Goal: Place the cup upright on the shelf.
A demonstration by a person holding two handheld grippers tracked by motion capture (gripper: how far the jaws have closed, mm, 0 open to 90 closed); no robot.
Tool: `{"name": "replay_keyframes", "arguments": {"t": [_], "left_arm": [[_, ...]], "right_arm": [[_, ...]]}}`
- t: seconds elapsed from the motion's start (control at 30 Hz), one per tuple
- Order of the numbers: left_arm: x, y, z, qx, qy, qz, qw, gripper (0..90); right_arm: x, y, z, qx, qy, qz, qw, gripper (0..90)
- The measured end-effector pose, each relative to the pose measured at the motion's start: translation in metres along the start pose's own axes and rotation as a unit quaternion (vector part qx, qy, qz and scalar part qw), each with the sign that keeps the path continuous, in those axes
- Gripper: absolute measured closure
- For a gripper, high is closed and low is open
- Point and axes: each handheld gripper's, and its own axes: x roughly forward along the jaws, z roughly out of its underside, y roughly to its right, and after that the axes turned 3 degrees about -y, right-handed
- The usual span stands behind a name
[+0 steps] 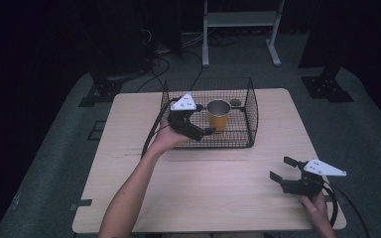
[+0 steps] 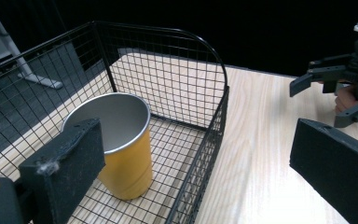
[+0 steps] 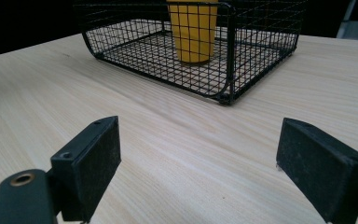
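Note:
A yellow cup (image 1: 219, 114) with a silver inside stands upright in a black wire basket (image 1: 250, 106) at the table's far middle. My left gripper (image 1: 205, 122) is open at the basket's near left side, beside the cup and holding nothing. In the left gripper view the cup (image 2: 128, 156) sits just past the left jaw, inside the basket (image 2: 205, 154). My right gripper (image 1: 284, 168) rests open at the near right of the table, nothing between its jaws. In the right gripper view the basket (image 3: 228, 70) and cup (image 3: 193, 32) lie ahead.
The light wooden table (image 1: 203, 193) has bare room in front of the basket. A small dark round object (image 1: 235, 102) lies on the basket floor behind the cup. A metal frame (image 1: 240, 29) and cables stand on the floor beyond.

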Motion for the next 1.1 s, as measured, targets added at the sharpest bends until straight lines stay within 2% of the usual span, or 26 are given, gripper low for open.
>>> {"name": "replay_keyframes", "arguments": {"t": [0.37,1.1], "left_arm": [[-0.012,0.016,0.007,0.0,0.002,-0.004,1.0,2.6],[-0.031,0.035,0.034,-0.028,0.009,-0.017,0.9994,2.6]], "right_arm": [[0.0,0.0,0.0,0.0,0.0,0.001,1.0,12.7],[0.0,0.001,0.0,0.004,0.0,0.003,1.0,12.7]]}}
